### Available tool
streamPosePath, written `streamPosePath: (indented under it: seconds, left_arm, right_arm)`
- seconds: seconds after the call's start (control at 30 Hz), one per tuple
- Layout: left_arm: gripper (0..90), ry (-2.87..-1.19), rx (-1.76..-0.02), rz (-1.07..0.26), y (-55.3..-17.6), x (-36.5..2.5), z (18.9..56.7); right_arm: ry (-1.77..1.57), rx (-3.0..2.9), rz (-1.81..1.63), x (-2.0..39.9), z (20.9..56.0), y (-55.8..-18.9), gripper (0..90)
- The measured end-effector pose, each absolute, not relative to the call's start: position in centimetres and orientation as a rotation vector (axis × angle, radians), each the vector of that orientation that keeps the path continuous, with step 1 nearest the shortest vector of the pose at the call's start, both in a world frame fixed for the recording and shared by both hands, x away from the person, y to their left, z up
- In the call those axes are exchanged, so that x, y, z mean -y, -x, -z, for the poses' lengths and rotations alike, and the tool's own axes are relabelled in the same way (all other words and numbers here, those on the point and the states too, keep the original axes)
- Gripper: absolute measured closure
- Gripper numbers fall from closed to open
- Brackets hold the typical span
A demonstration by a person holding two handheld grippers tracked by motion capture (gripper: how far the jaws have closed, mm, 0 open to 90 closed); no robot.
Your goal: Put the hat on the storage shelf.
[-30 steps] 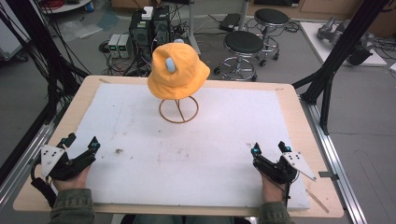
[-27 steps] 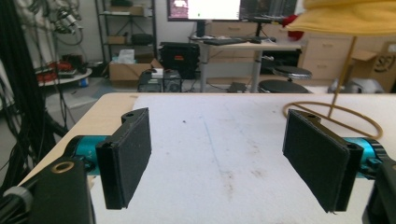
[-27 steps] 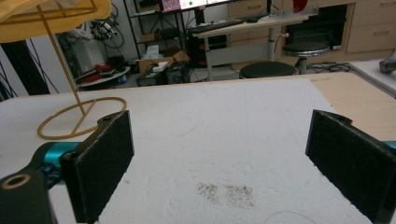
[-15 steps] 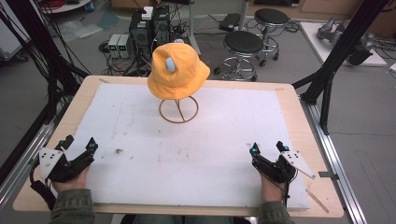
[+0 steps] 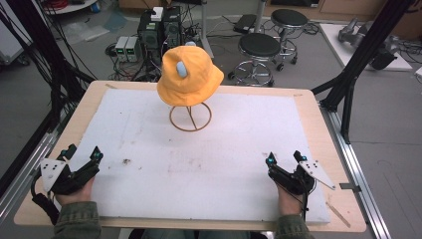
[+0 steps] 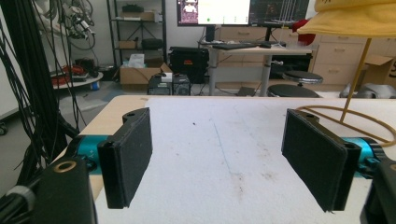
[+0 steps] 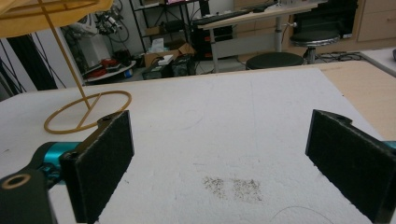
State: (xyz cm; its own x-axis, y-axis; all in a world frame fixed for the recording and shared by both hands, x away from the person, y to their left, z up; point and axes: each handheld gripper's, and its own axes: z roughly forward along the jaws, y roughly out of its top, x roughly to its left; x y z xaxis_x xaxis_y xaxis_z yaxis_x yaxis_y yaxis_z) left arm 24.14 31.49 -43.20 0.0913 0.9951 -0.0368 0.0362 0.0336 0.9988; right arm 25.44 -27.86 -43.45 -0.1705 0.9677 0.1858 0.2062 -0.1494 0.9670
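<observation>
Black-jawed left hand-held gripper (image 5: pixel 80 154) spread wide, empty, right hand-held gripper (image 5: pixel 284 158) likewise, yellow hat (image 5: pixel 189 77) well apart

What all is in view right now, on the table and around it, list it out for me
Hat: one, orange-yellow with a pale blue patch, sitting on top of the stand at the far middle of the table.
Stand: one, thin yellow wire with a ring base, on the white mat under the hat.
White mat: one, white with a few dark smudges, covering most of the table.
Table: one, light wood, edge showing around the mat.
Stools: two, black round seats, on the floor beyond the table.
Left gripper: one, black, jaws open, near left corner, held in a hand.
Right gripper: one, black, jaws open, near right corner, held in a hand.
</observation>
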Motion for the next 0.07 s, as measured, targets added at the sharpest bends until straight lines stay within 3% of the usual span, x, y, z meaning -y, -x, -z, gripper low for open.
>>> streamPosePath:
  seconds: [0.07]
  left_arm:
    - [24.9,-1.251,-1.181,-1.098,-24.14,-31.49,43.2]
  right_arm:
    - [-1.39,-1.412,-1.383,27.85,43.45,-25.43,6.6]
